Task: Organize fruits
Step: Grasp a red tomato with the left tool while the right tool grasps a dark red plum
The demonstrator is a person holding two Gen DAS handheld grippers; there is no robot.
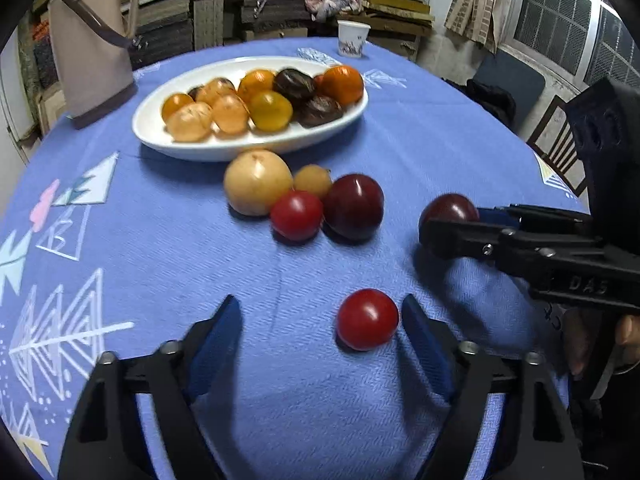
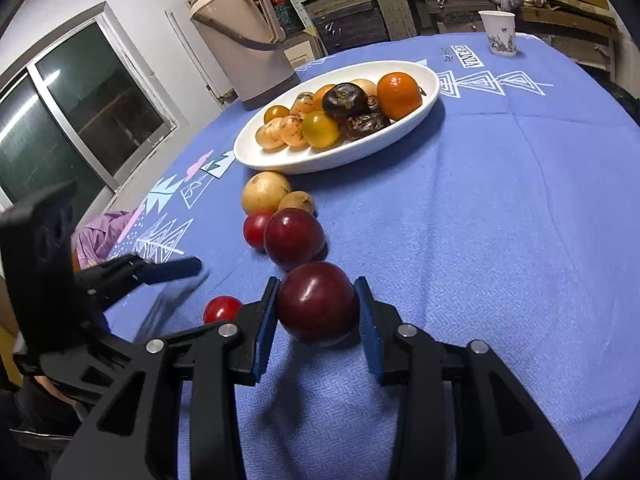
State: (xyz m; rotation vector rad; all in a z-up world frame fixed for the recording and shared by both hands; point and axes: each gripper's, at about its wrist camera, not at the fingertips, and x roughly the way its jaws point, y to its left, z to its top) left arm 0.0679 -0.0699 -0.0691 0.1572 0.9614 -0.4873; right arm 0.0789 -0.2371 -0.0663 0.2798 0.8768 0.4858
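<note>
A: Two grippers are working over the blue patterned tablecloth (image 1: 420,152). Where is the right gripper (image 2: 318,312) sitting?

B: Its blue-padded jaws are bracketing a dark red round plum (image 2: 318,302) that is resting on the cloth; the left pad is touching it, the right pad looks just beside it, so I cannot tell whether they are clamping.

A: And the left gripper (image 1: 320,332)?

B: Its jaws are standing wide apart, with a small bright red round tomato (image 1: 367,319) lying between them, close to the right pad.

A: Which way are the fruits pointing?

B: Both are round, showing no long axis. A white oval ceramic dish (image 1: 152,128) of orange and dark fruits is standing farther back
</note>
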